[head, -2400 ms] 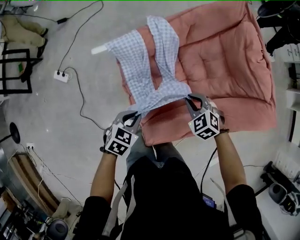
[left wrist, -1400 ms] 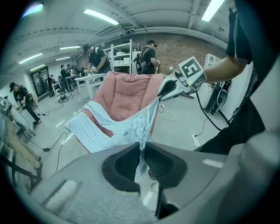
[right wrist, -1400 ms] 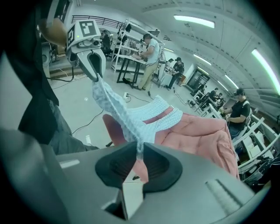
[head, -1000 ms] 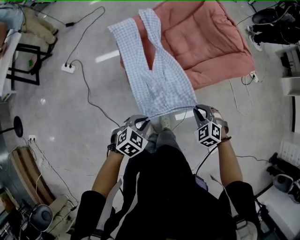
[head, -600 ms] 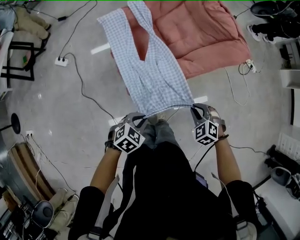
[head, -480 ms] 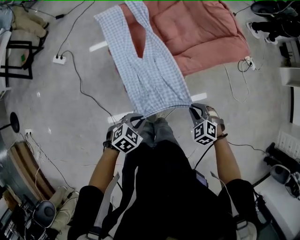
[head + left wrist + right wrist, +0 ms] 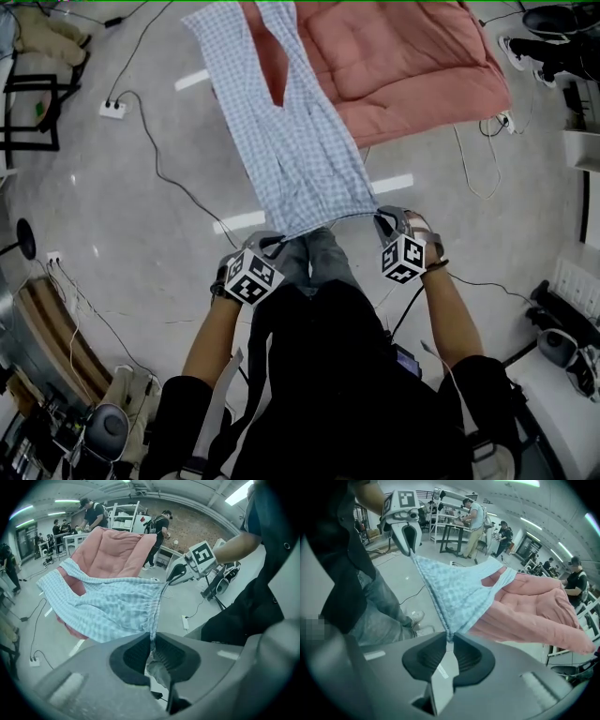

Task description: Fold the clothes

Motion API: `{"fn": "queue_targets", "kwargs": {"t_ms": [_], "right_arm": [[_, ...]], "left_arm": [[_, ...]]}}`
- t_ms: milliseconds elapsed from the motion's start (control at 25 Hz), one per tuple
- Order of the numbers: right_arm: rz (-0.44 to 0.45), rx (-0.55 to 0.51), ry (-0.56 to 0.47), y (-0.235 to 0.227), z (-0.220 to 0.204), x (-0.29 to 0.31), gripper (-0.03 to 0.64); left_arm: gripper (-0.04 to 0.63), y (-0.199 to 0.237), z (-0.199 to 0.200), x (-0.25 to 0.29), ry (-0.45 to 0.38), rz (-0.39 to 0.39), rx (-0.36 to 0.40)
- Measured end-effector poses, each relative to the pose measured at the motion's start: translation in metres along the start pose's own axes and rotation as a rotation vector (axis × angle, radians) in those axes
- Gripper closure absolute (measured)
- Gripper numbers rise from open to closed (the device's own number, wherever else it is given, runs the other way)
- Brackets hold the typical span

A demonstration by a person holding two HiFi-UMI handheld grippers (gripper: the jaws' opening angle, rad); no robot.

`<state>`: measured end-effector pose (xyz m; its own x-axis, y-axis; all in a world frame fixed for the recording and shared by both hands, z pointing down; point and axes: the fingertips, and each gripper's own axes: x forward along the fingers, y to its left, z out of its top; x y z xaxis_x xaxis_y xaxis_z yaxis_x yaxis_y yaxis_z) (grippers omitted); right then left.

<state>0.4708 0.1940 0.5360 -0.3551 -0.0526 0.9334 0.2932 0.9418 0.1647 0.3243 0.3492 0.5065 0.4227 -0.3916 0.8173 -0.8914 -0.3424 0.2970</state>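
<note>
Checked trousers (image 7: 300, 141), waistband clamped in left tongs (image 7: 278, 242), right tongs (image 7: 382, 215)

The left forearm (image 7: 214, 330) and right forearm (image 7: 441, 309) are bare and reach forward and down in front of the torso, elbows bent and spread. The left gripper (image 7: 278, 242) and right gripper (image 7: 382, 217) point steeply downward, roughly level and well apart. Each has its jaws clamped on one end of the waistband of the checked trousers (image 7: 300, 159), which is stretched between them.
</note>
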Motion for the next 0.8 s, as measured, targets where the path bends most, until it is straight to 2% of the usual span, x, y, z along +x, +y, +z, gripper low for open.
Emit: {"fn": "queue_targets", "kwargs": {"t_ms": [320,440,480,800], "right_arm": [[0.07,-0.009,0.056,0.009,-0.014,0.035,0.557],[0.127,0.016,0.053,0.009,-0.016,0.041,0.461],[0.131,0.022,0.045,0.006,-0.014,0.041,0.459],[0.073,0.038,-0.038,-0.049,0.023,0.029,0.467]], "left_arm": [[0.543,0.007,-0.023,0.037,0.007,-0.035,-0.07],[0.455,0.011,-0.023,0.043,0.005,-0.037,-0.095],[0.451,0.014,-0.022,0.042,0.002,-0.033,-0.103],[0.454,0.057,0.024,0.008,-0.068,0.052,-0.127]]}}
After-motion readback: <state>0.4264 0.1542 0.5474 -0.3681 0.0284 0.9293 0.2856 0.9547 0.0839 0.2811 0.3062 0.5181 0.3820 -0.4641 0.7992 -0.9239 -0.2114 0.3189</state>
